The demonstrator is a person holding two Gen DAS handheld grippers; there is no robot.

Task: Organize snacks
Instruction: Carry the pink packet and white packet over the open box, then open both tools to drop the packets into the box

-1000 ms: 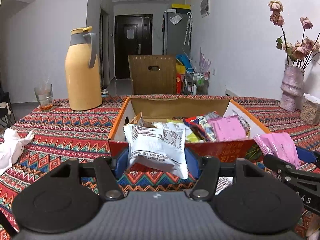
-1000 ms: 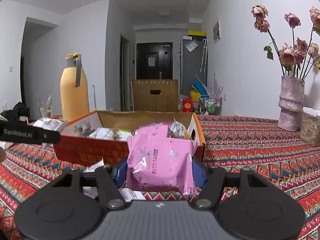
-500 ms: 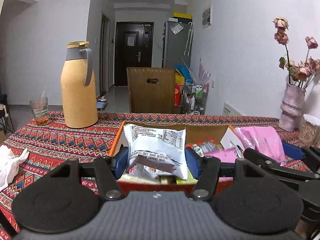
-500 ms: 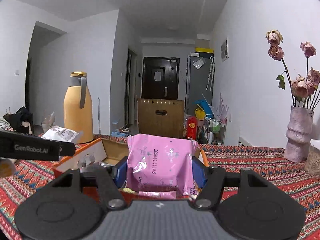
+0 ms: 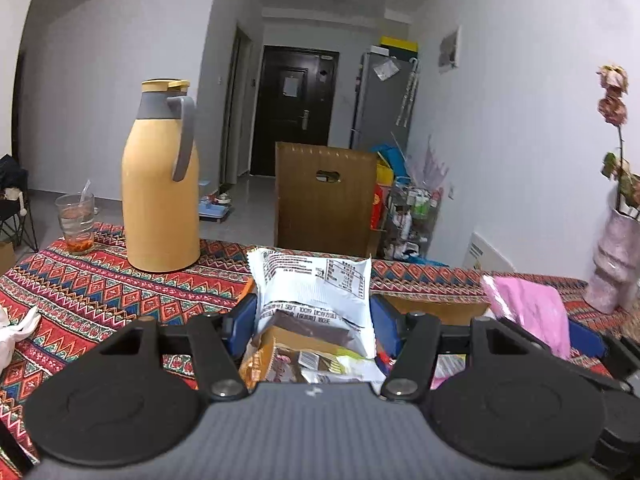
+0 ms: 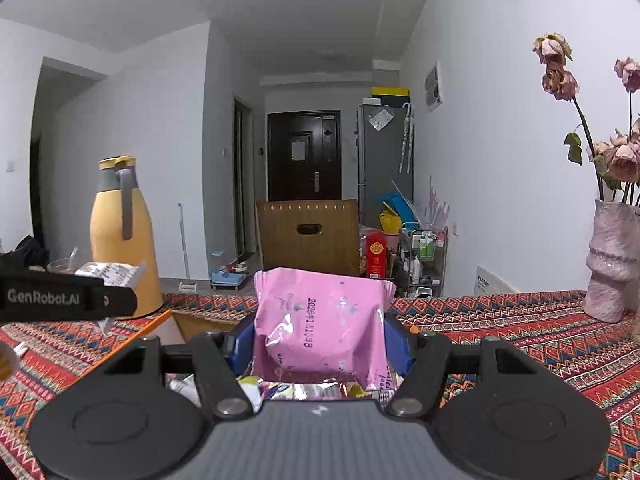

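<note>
Left gripper (image 5: 314, 312) clamps white crinkled foil snack packet (image 5: 316, 296); right gripper (image 6: 320, 338) clamps pink glossy snack packet (image 6: 322, 320). Both packets upright, held directly above open orange-rimmed cardboard snack box (image 6: 160, 322). Box lies straight below; neither hand nearer.

Yellow thermos (image 5: 160, 196), glass (image 5: 76, 220), vase (image 6: 610, 260)

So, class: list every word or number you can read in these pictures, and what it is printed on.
"GenRobot.AI": side of the left gripper.
"2026", further digits unclear: pink packet.
White packet: print too small to read.
Fridge notes: illegible.
</note>
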